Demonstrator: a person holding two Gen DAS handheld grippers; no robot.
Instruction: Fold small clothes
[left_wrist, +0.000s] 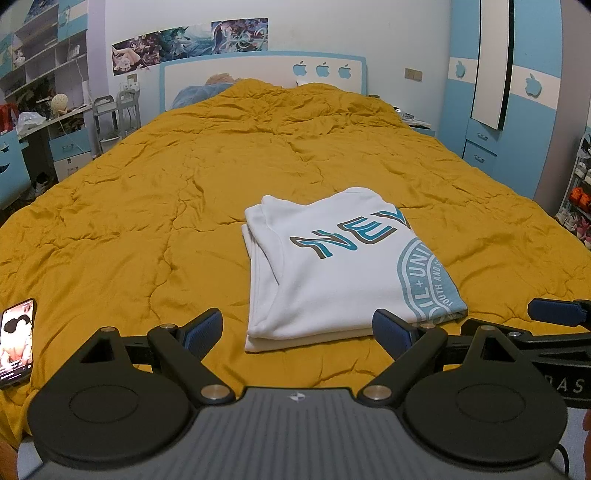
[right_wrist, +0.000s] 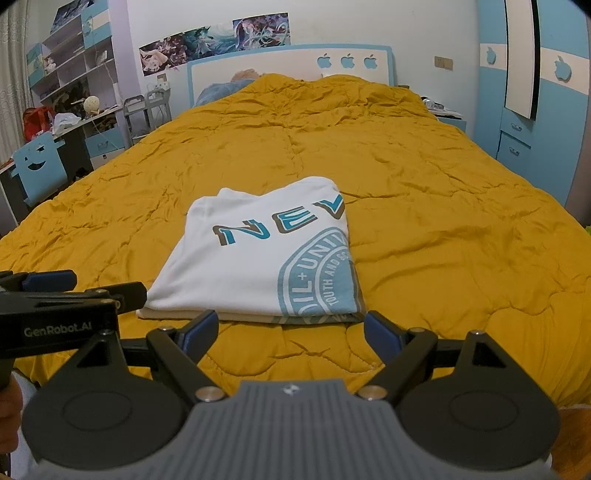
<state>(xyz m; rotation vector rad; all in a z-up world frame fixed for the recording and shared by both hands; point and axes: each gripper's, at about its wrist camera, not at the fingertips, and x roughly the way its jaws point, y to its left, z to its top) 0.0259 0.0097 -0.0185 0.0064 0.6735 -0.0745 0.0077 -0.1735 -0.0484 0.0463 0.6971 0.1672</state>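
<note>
A white T-shirt (left_wrist: 325, 273) with teal lettering and a round teal print lies folded into a neat rectangle on the yellow quilt (left_wrist: 147, 206). My left gripper (left_wrist: 297, 332) is open, just short of the shirt's near edge, with nothing between its blue pads. In the right wrist view the same folded T-shirt (right_wrist: 258, 258) sits just ahead of my right gripper (right_wrist: 290, 332), which is also open and empty. The left gripper's body (right_wrist: 55, 310) juts in from the left edge there, and the right gripper's finger (left_wrist: 557, 312) shows at the right edge of the left wrist view.
A phone (left_wrist: 16, 343) with a lit screen lies on the quilt at the near left. The bed's headboard (left_wrist: 266, 74) stands at the far end. A desk and shelves (right_wrist: 66, 96) line the left wall, and a blue wardrobe (right_wrist: 532, 96) the right.
</note>
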